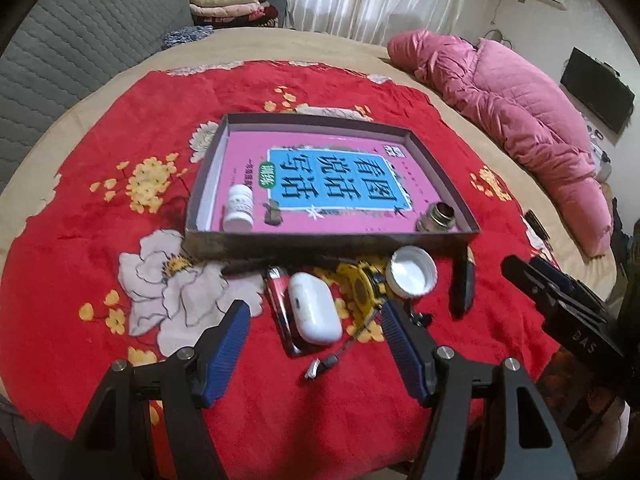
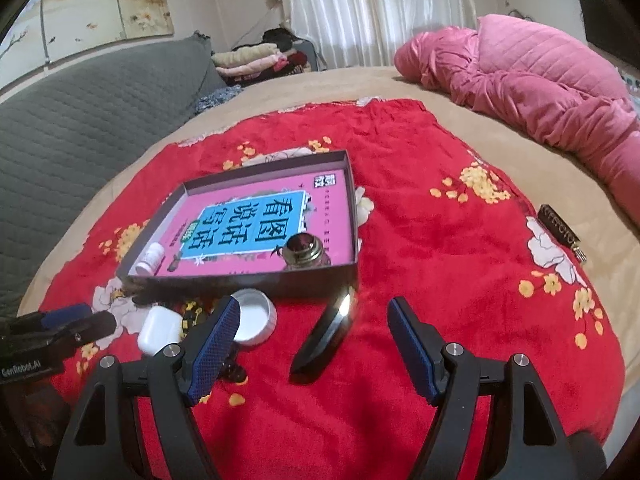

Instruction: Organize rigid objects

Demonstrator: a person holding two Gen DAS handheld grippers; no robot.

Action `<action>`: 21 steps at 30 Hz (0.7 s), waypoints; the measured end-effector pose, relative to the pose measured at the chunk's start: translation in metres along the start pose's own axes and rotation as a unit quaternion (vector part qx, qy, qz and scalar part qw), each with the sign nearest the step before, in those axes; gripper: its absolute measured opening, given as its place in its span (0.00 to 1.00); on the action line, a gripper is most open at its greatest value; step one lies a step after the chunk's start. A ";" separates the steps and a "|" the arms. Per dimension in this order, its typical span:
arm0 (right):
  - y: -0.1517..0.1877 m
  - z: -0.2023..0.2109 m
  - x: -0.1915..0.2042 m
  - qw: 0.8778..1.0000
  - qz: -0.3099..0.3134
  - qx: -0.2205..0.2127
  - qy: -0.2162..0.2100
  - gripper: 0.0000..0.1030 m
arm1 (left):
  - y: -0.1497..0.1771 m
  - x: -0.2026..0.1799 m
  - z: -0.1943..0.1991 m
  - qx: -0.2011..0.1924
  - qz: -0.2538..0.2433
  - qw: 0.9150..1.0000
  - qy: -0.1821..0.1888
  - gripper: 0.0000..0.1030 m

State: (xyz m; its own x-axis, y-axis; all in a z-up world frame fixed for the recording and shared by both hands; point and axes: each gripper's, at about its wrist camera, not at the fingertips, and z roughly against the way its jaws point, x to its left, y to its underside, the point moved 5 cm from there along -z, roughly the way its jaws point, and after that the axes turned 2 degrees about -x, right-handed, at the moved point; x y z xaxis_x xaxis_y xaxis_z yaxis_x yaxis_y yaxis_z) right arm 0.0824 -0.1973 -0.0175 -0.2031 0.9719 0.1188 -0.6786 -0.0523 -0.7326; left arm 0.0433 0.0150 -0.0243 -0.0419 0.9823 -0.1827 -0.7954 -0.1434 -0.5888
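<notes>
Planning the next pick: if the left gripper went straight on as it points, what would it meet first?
Probably the white rounded plastic earbud case, lying between the open left gripper's fingers on a red flat lighter-like object; depth is uncertain.

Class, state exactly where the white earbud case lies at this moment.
In the left wrist view the white earbud case lies on the red blanket outside the tray, near its front wall, resting against a red lighter, left of the yellow watch.

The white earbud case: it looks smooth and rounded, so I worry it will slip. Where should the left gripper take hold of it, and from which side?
Grip the white earbud case across its short width, on the two long sides, coming down from above. It lies flat, partly on a red lighter, with the open left gripper already straddling it. Its rounded ends would probably slip out.
</notes>
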 end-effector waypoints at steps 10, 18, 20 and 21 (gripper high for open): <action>0.005 -0.003 -0.010 1.000 -0.016 0.016 0.016 0.75 | 0.017 -0.004 -0.008 0.029 0.000 0.999 0.014 0.65; 0.010 -0.006 -0.009 0.999 -0.016 0.029 0.015 0.75 | 0.024 -0.001 -0.014 0.048 -0.002 0.999 0.006 0.65; 0.011 -0.007 -0.009 0.999 -0.015 0.031 0.016 0.75 | 0.026 0.002 -0.016 0.053 0.005 0.999 0.007 0.65; 0.011 -0.007 -0.009 0.999 -0.015 0.031 0.016 0.75 | 0.026 0.004 -0.016 0.053 0.007 0.999 0.006 0.65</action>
State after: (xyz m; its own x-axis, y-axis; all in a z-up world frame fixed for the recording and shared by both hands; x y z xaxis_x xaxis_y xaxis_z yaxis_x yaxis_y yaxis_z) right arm 0.0815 -0.2047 -0.0311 -0.1601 0.9801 0.1178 -0.7264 -0.0362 -0.6863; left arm 0.0323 0.0130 -0.0532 -0.0457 0.9787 -0.1999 -0.8545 -0.1419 -0.4997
